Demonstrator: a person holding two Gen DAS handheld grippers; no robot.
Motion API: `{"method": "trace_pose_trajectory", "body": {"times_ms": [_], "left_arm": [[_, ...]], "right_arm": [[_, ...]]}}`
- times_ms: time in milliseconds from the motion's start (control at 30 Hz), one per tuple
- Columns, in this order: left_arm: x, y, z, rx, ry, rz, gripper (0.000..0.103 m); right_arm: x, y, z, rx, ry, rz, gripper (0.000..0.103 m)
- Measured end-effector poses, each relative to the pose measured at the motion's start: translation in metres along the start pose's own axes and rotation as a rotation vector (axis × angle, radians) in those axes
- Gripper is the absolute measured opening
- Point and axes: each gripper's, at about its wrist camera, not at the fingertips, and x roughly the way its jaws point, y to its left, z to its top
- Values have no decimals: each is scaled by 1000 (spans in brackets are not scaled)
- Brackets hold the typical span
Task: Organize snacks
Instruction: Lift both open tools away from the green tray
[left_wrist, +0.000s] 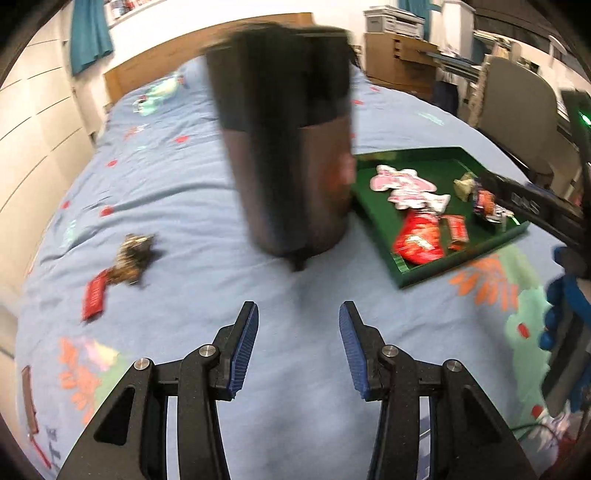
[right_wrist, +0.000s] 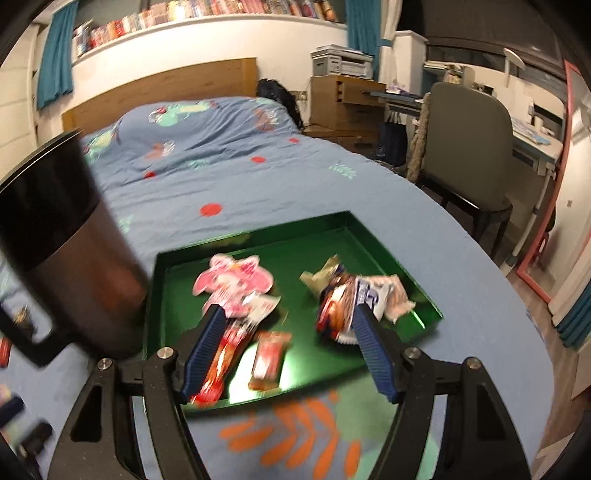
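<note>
The left tool (left_wrist: 298, 314) is held above the blue bedspread (left_wrist: 184, 184) with its jaws apart and nothing between them. Ahead of it and to its left, a brown crumpled snack wrapper (left_wrist: 135, 258) and a small red snack packet (left_wrist: 93, 298) lie touching each other on the bedspread, well apart from the tool. A dark tumbler (left_wrist: 291, 147) with a black lid stands directly ahead of the left tool; it is blurred. The green tray (left_wrist: 461, 254) lies ahead and to the right of the left tool, just beside the tumbler.

The right tool (right_wrist: 288, 314) is held over the near half of the green tray with its jaws wide apart and clamped on nothing. Ahead of its left finger lies a pink snack pack (right_wrist: 232, 284). A red snack bag (right_wrist: 221, 365) lies beside the left finger, partly hidden by it, and a small red bar (right_wrist: 267, 358) lies between the fingers, on the tray floor. A pile of crumpled wrappers (right_wrist: 343, 299) lies at the tip of the right finger; whether they touch cannot be told. The tumbler stands to the left of the right tool, outside the tray wall
</note>
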Motion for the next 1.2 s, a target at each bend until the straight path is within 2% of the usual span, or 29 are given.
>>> {"method": "trace_pose_trajectory", "body": {"times_ms": [333,467,633,733,867,933,1200], "left_arm": [[-50,97,-48,-78,-75,170,40],[-68,127,-63,-136,-66,204,40],[-91,146,-77,-160,-48,229,42],[-104,151,-84,-151,-56,267,52],[-125,163,-93,-164,-69,299,57],[-132,169,-97,-175,-69,301,61],[-154,194,-113,-213,-75,301,62]], "right_arm": [[-73,42,-37,-77,23,156,88],[-103,58,-50,-98,27,218,88],[-134,73,-62,-113,27,272,88],[-153,82,-67,-127,16,294,88],[-176,97,-78,-150,9,324,89],[-186,101,-80,-153,7,341,94],[-219,116,-85,-185,-22,369,95]]}}
